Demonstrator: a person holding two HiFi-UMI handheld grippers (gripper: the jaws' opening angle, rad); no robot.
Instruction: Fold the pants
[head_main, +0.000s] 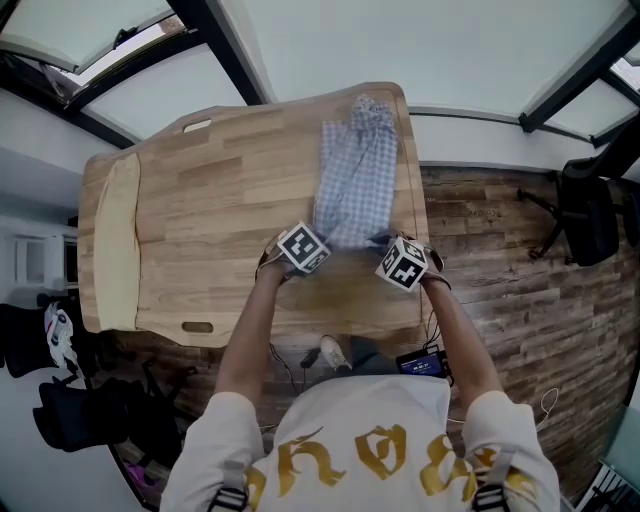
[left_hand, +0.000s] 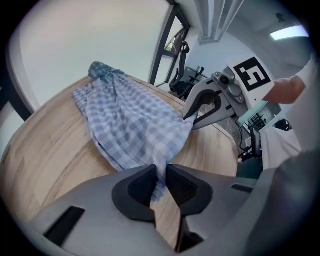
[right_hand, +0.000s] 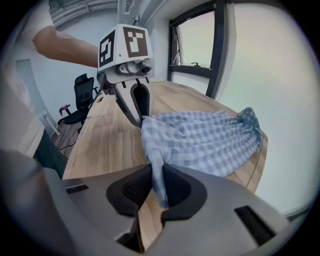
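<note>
White shirt (head_main: 365, 440) with gold print fills the near edge of the head view, and both bare forearms reach from it out over the wooden table (head_main: 220, 200). At their ends, the left gripper (left_hand: 161, 176) and the right gripper (right_hand: 156, 182) sit close together on the near end of the blue-and-white checked pants (head_main: 355, 180).

Each gripper's own view shows its dark pads pressed together on a fold of checked cloth. The left one pinches the near-left corner and the right one the near-right corner. The fabric rises in a small peak into each pair of jaws. Each gripper also shows in the other's view, jaws down on its own corner.

The pants lie on the right part of the table as a long narrow strip. It runs from the grippers to the far edge, where the cloth is bunched into a rumpled knot. Most of the strip rests flat on the wood.

A pale pad (head_main: 118, 240) lies along the table's left end. A black office chair (head_main: 590, 215) stands on the plank floor (head_main: 500, 290) to the right.
</note>
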